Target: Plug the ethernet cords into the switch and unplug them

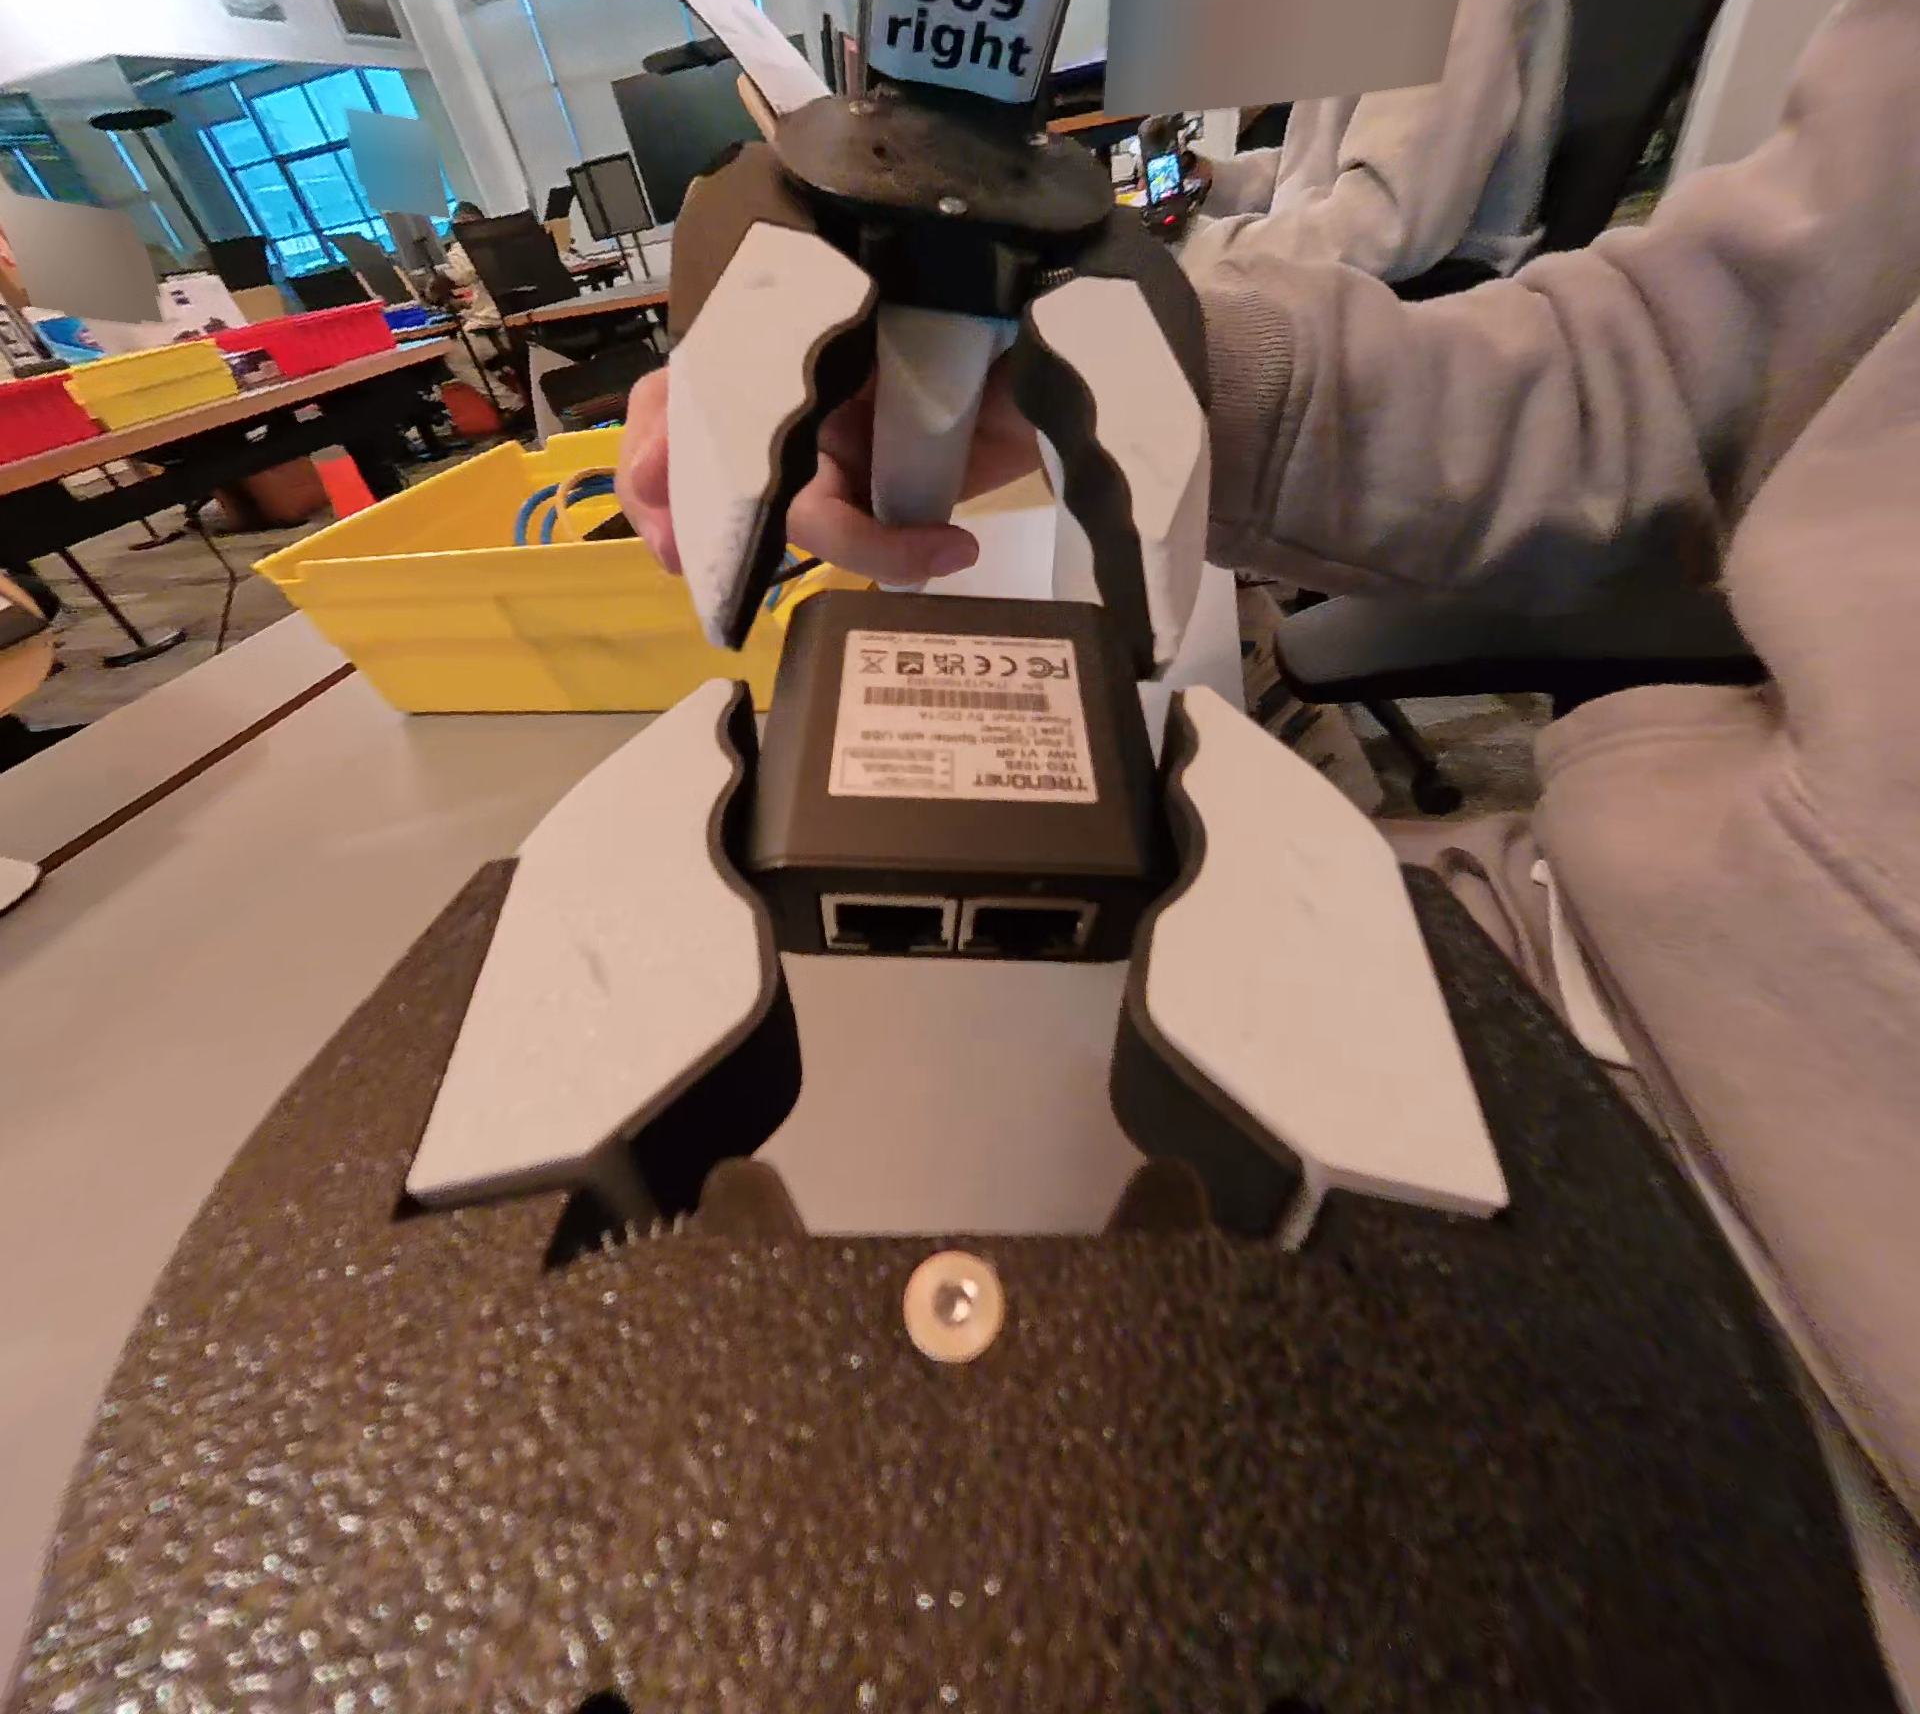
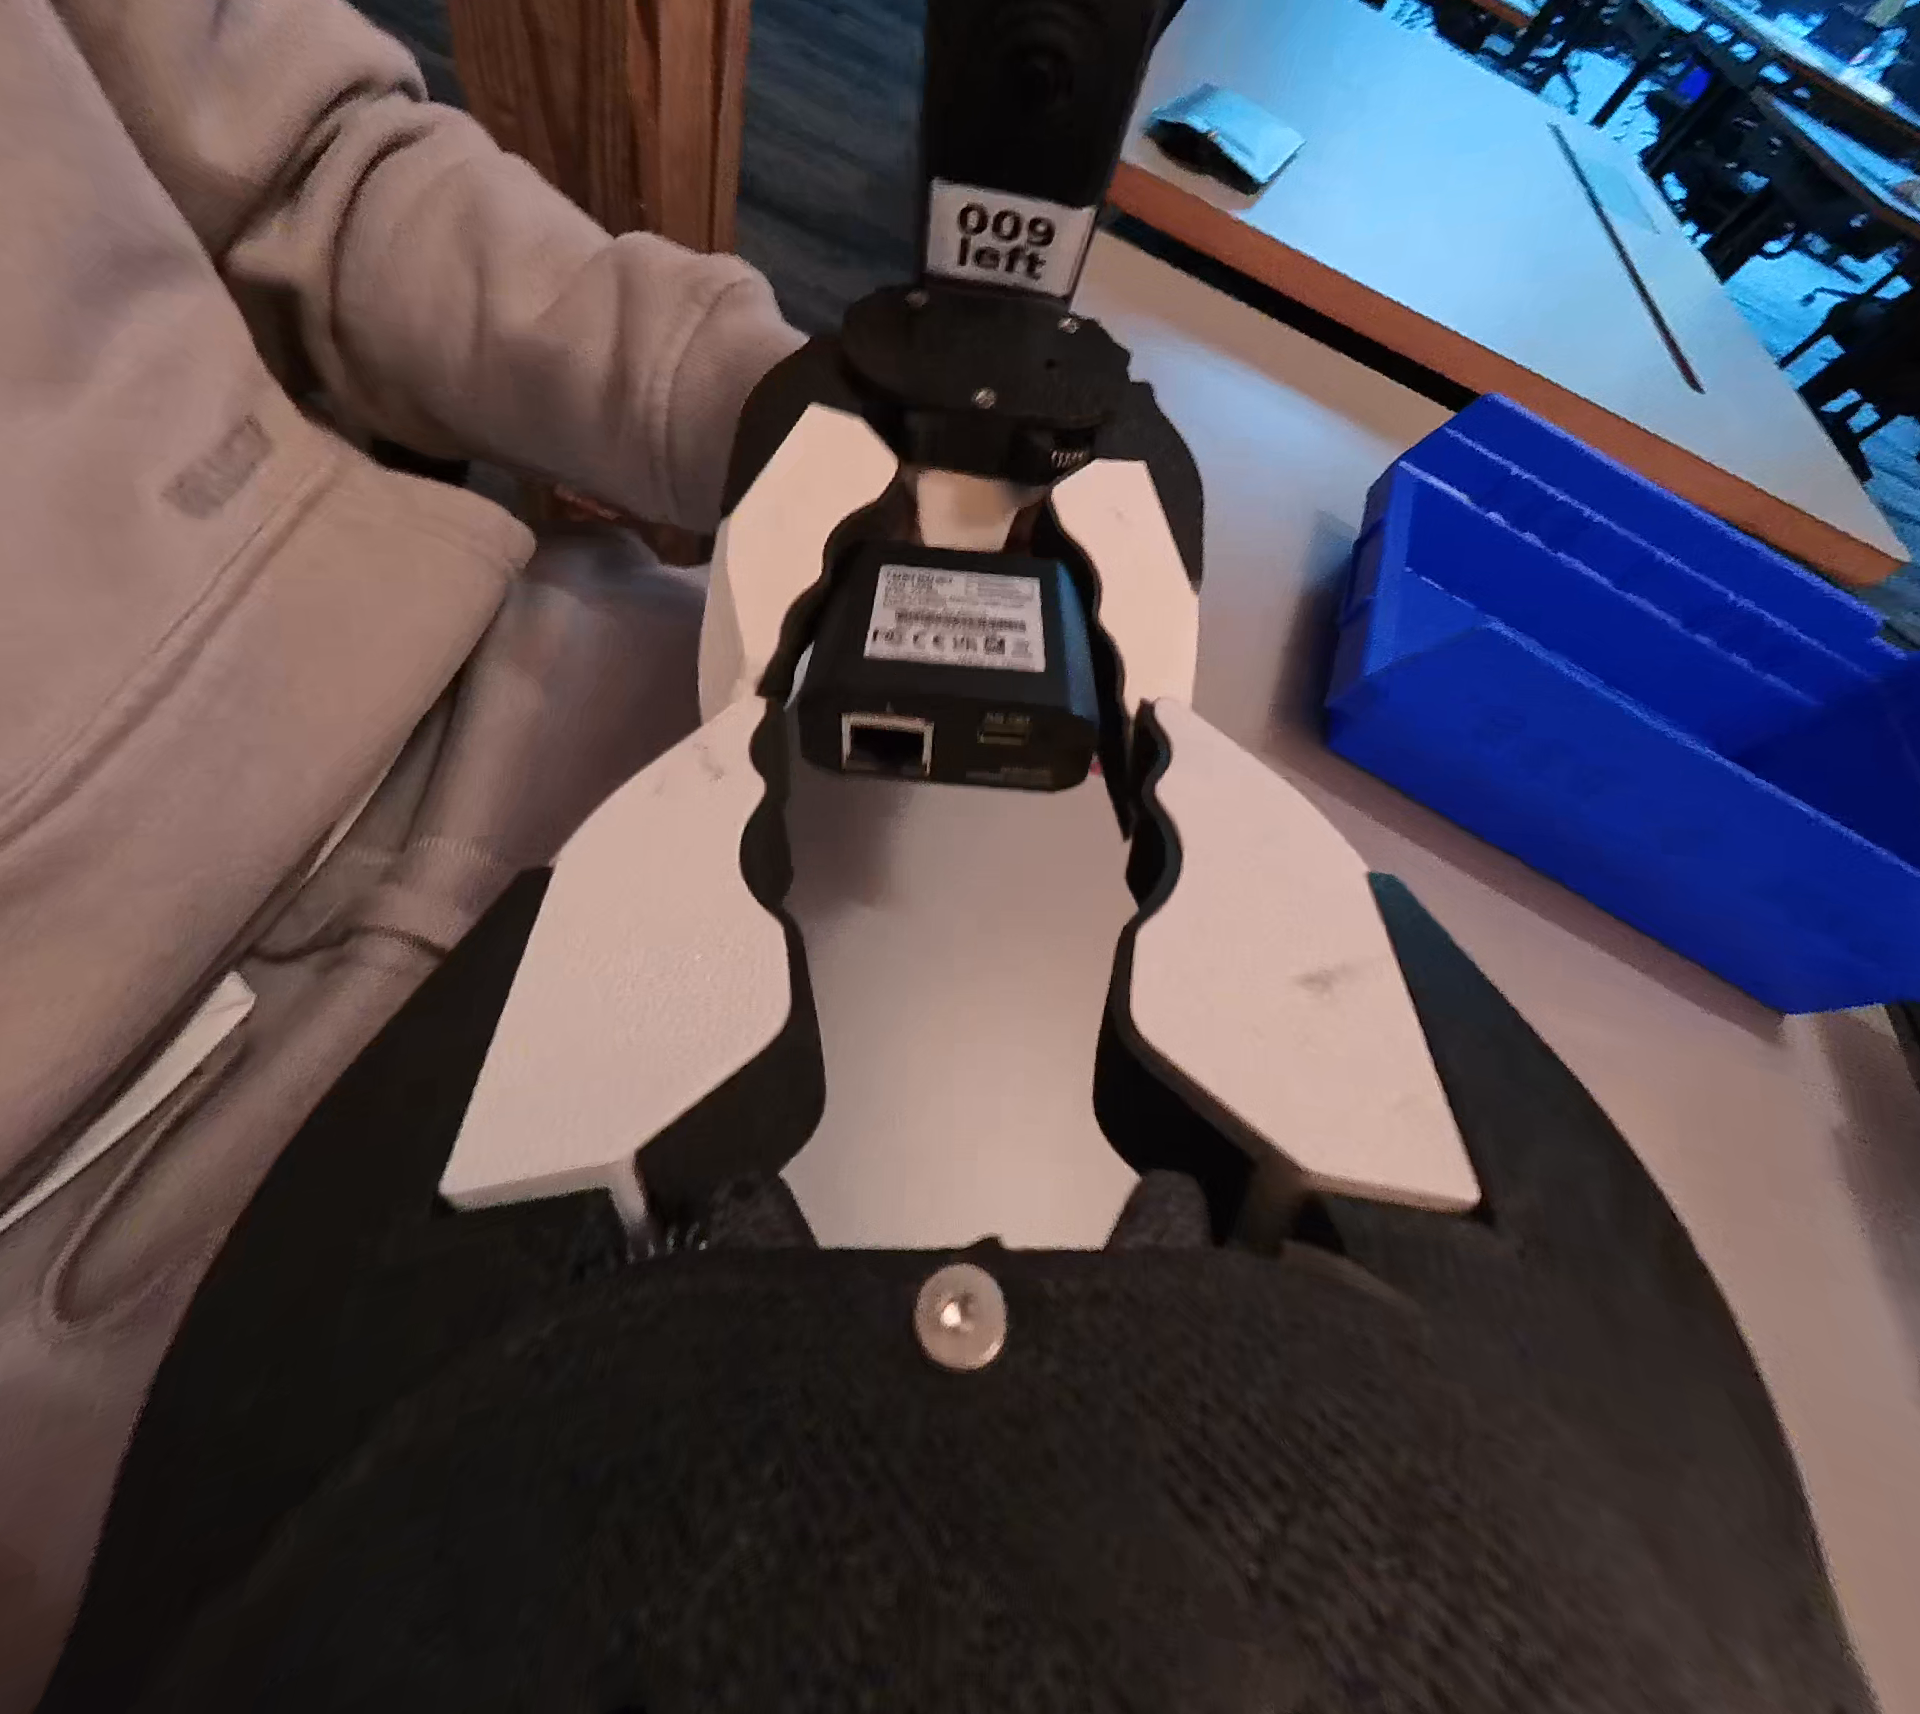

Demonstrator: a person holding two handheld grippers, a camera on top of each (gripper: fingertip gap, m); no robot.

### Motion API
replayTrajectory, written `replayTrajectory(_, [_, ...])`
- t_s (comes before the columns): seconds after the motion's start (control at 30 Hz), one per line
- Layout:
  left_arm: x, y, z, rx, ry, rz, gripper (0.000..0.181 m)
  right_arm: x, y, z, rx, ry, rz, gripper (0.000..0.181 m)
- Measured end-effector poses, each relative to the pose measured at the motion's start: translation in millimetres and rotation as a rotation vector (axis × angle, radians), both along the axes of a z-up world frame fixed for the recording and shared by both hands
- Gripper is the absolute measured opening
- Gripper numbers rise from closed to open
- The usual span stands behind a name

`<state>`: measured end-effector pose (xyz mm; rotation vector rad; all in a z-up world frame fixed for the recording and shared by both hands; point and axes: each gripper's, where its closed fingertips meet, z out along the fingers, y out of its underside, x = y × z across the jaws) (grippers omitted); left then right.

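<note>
A small black switch (image 1: 951, 771) lies label side up between the fingers of my left gripper (image 1: 956, 708), which is shut on its sides. Two empty ports face the left wrist camera. My right gripper (image 2: 956, 719) is open, its fingertips (image 2: 1148, 729) flanking the switch's other end (image 2: 945, 688) with small gaps. That end shows one empty port and a small slot. The right gripper (image 1: 940, 646) faces me in the left wrist view, and the left gripper (image 2: 940, 615) in the right wrist view. Blue and yellow ethernet cords (image 1: 561, 506) lie coiled in a yellow bin (image 1: 499, 625).
The grey table (image 1: 260, 885) runs under both grippers. A blue bin (image 2: 1621, 729) stands to the right of the right gripper. A wooden post (image 2: 592, 2) stands behind. The person's grey sleeves (image 1: 1455, 417) and lap are close by. A second table (image 2: 1455, 210) stands beyond. The tips of both grippers are at nearly the same place.
</note>
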<state>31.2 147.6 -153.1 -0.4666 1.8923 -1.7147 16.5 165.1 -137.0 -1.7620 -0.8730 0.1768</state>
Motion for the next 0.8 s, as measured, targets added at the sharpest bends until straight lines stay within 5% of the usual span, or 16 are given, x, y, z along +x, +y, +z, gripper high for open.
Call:
replayTrajectory(0.1, [5.6, 6.9, -0.6, 0.038, -0.032, 0.063, 0.073, 6.8, 3.4, -3.9, -0.07, 0.055, -0.078, 0.063])
replayTrajectory(0.23, [16.8, 23.6, 8.2, 0.125, -0.15, 0.229, 0.073, 29.7, 18.6, -7.0, -0.216, 0.449, -0.389, 0.087])
replayTrajectory(0.37, [17.3, 22.7, 4.2, 0.215, -0.214, 0.249, 0.073, 12.0, 13.9, 10.5, -0.459, 1.128, -0.18, 0.061])
replayTrajectory(0.4, [17.9, 20.7, 0.6, 0.246, -0.221, 0.248, 0.073, 7.0, 11.1, 7.0, -0.517, 1.16, -0.126, 0.055])
replayTrajectory(0.53, [19.8, 11.1, -11.6, 0.354, -0.252, 0.234, 0.073, -13.4, 11.2, -21.8, -0.665, 1.077, -0.118, 0.079])
replayTrajectory(0.6, [21.0, 7.5, -16.0, 0.377, -0.25, 0.227, 0.073, -21.8, 13.0, -21.2, -0.685, 1.087, -0.075, 0.065])
replayTrajectory(0.67, [22.2, 7.1, -15.1, 0.373, -0.267, 0.242, 0.074, -20.4, 17.3, -27.7, -0.668, 1.041, -0.088, 0.025])
replayTrajectory(0.8, [23.7, 10.6, -21.3, 0.38, -0.24, 0.251, 0.074, -19.5, 19.6, -32.7, -0.664, 1.019, -0.045, 0.025])
